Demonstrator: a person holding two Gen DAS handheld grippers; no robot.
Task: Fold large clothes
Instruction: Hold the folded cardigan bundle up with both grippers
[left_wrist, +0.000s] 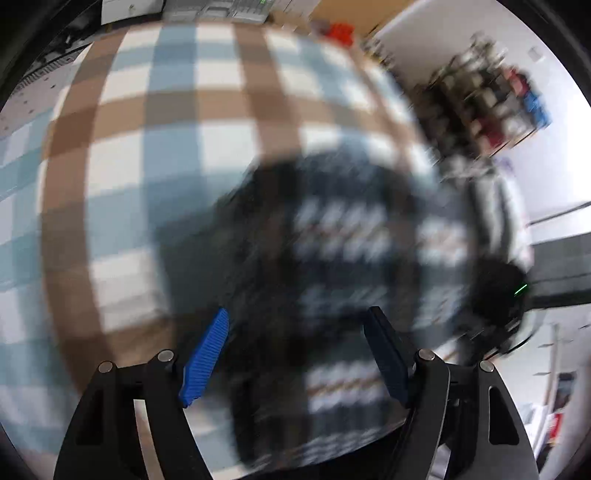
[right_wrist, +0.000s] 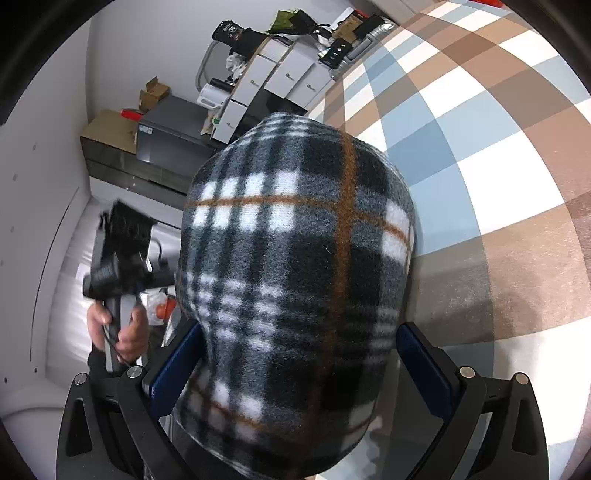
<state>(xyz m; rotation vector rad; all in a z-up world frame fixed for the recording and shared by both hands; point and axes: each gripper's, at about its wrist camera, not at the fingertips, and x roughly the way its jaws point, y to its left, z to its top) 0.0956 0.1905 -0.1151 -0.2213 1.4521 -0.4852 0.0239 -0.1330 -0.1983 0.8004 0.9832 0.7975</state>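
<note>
Garment: plaid fleece (right_wrist: 295, 295) bunched on checked bench cloth (right_wrist: 480, 147)
Right tongs (right_wrist: 299, 373): clamped on fleece fold
Left tongs (left_wrist: 295, 354): spread wide above blurred fleece (left_wrist: 332, 240), gripping nothing
Containers: none discernible

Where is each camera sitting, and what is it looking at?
Left wrist: sits on the left tongs, looks down at the blurred dark plaid fleece garment; both fingers show, apart.
Right wrist: sits on the right tongs, faces the garment filling them; a hand shows.
Shared: the garment and the blue, brown and white checked tablecloth.
</note>
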